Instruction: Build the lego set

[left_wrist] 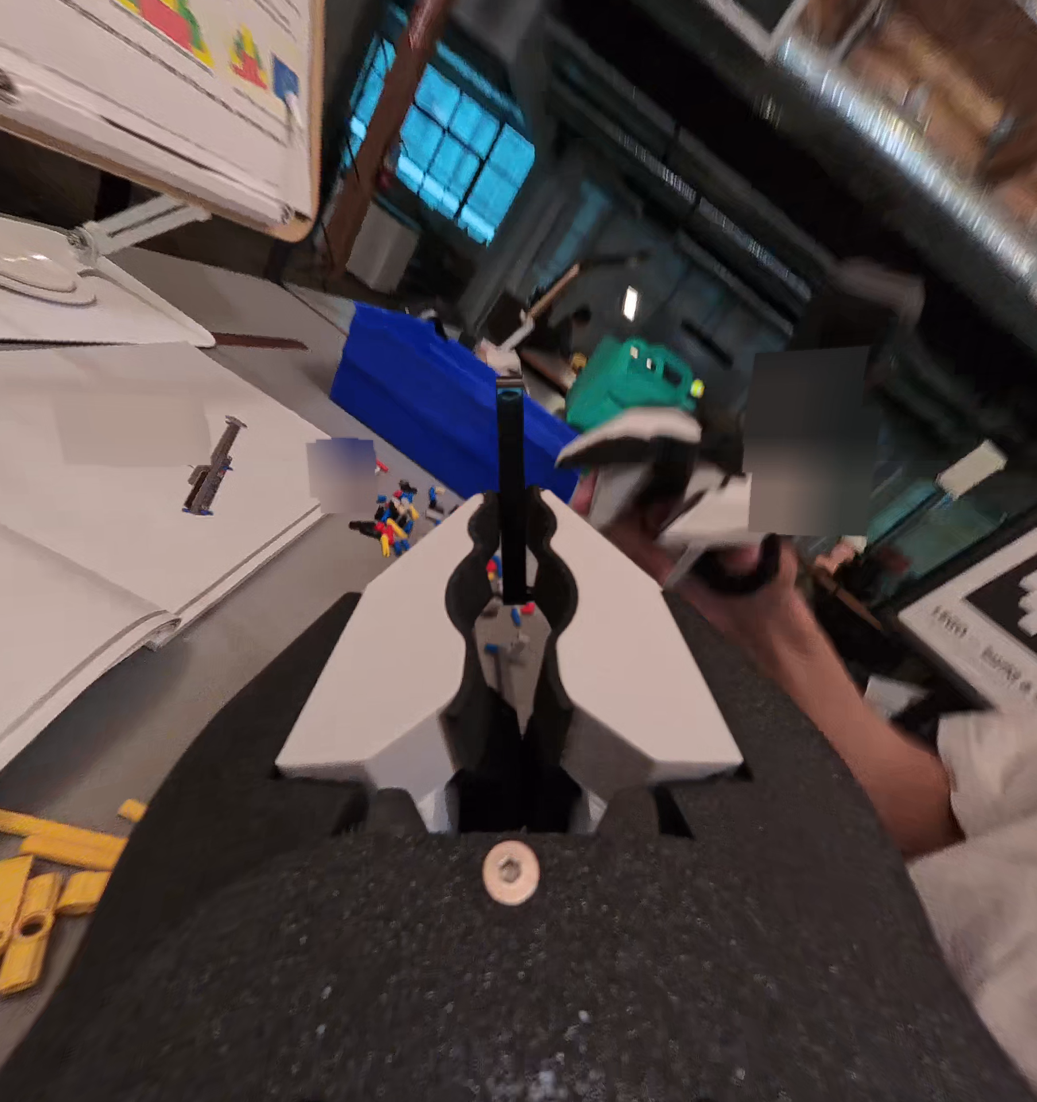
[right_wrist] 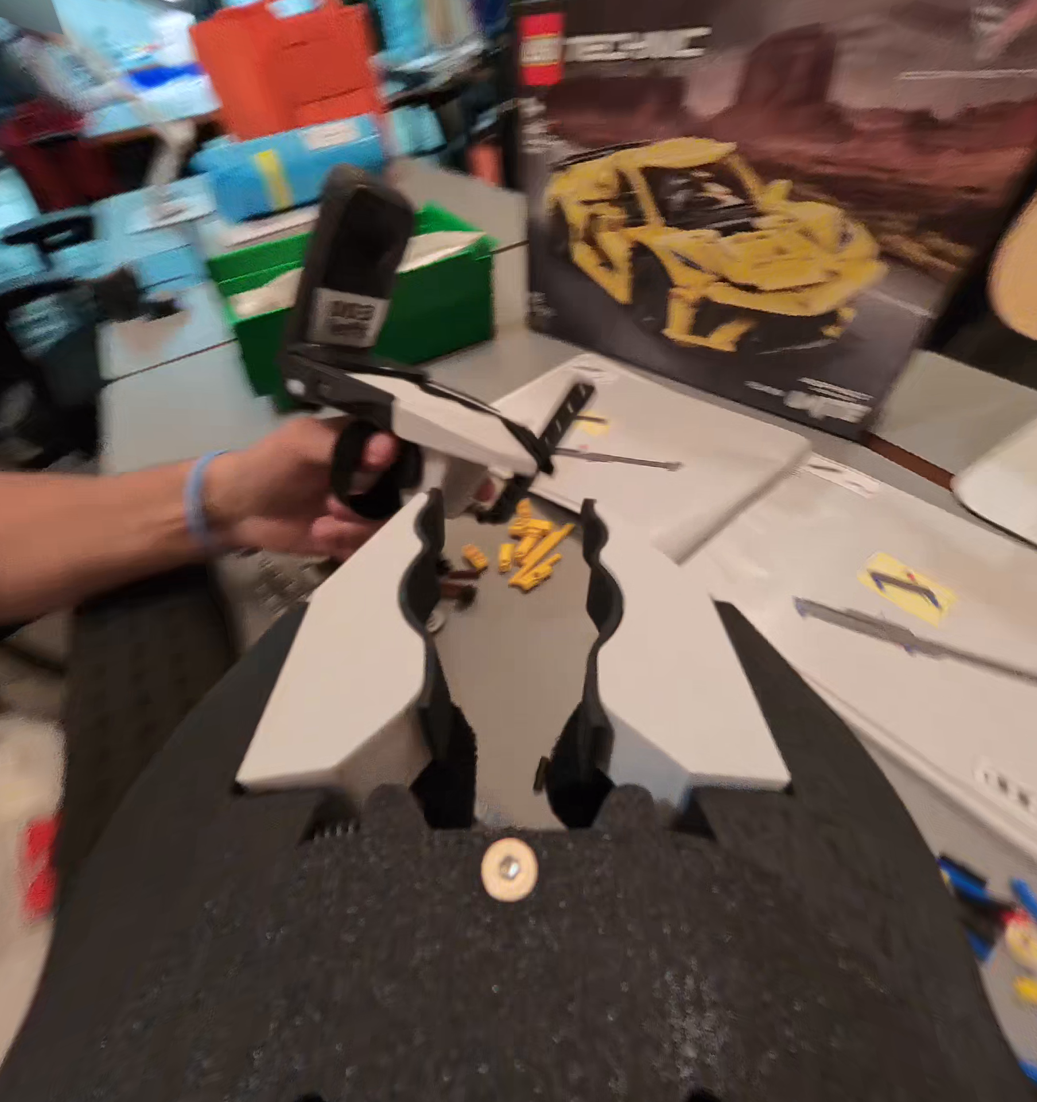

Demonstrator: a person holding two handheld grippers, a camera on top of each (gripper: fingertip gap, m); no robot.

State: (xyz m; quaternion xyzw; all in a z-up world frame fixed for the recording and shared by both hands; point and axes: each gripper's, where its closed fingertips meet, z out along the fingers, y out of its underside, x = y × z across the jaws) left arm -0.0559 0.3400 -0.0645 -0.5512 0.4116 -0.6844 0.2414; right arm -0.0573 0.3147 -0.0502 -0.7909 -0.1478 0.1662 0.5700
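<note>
My left gripper is shut on a long black lego beam that sticks up out of the fingertips, held above the table. The same gripper shows in the right wrist view, with the black beam pointing up to the right. My right gripper is open and empty, held above a small heap of yellow lego pieces. It also shows blurred in the left wrist view, held in a hand. Small dark pieces lie by its left finger.
An open instruction booklet lies at the left. A heap of small coloured pieces lies by a blue bin. Yellow beams lie near left. The set's box and a green bin stand behind. Less than 4 cm separates the two grippers' tips.
</note>
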